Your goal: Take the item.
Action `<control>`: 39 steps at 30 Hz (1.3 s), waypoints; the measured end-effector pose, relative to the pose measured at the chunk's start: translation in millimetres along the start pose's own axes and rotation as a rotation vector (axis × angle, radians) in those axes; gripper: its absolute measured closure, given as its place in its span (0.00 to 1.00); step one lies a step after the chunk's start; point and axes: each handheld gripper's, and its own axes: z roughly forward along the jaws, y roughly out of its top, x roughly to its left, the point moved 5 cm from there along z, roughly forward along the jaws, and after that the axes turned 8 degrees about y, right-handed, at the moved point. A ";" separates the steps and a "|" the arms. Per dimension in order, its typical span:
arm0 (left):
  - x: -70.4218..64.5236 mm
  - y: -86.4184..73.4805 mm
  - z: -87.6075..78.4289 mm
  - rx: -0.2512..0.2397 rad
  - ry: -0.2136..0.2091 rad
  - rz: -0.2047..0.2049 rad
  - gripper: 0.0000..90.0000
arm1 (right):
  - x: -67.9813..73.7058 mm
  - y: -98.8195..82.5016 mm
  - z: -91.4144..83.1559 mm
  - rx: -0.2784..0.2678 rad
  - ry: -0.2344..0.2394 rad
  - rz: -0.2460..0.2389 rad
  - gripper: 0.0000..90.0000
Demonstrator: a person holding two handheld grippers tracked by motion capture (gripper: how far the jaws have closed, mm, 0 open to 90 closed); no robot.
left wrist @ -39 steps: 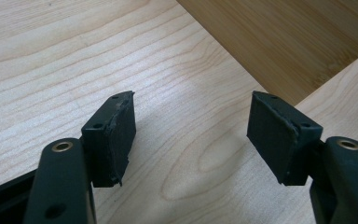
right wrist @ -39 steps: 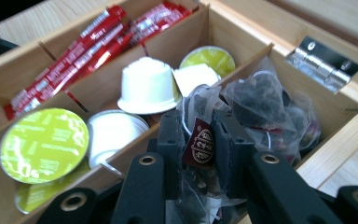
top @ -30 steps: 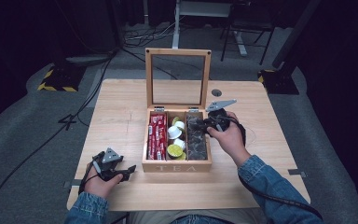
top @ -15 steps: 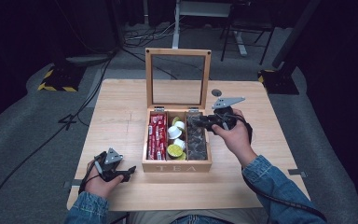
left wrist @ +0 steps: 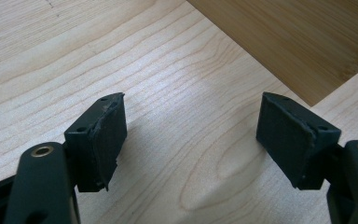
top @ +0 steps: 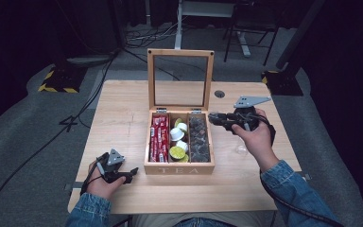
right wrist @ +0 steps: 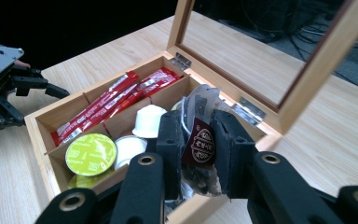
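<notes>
A wooden tea box (top: 179, 169) stands mid-table with its glass lid (top: 180, 53) upright. It holds red sachets (top: 159, 137) on the left, capsules (top: 177, 152) in the middle and dark packets (top: 199, 137) on the right. My right gripper (top: 212, 117) hovers over the right compartment's far end. In the right gripper view it (right wrist: 199, 135) is shut on a clear packet of dark tea (right wrist: 200, 105). My left gripper (top: 131, 172) rests near the box's front left corner. Its jaws (left wrist: 191, 126) have just been opening, with only bare tabletop between them.
A round cable hole (top: 220, 93) sits in the tabletop behind the box's right side. Cables trail from both grippers off the near table edge. Beyond the table are dark floor, cords and desk legs.
My right gripper has risen and drawn back to the right from the right compartment, keeping the packet. The left hand has stayed where it was.
</notes>
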 end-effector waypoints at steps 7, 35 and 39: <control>0.6 0.4 0.3 -0.002 0.001 0.003 0.27 | -5.9 -5.8 -22.9 -0.007 -0.036 0.014 0.82; 0.7 1.1 1.4 -0.004 0.005 0.002 0.27 | -34.1 -42.7 -89.6 0.046 -0.178 0.088 0.81; 0.8 1.1 1.5 -0.004 0.004 0.002 0.27 | -39.4 -50.9 -92.2 0.081 -0.195 0.099 0.81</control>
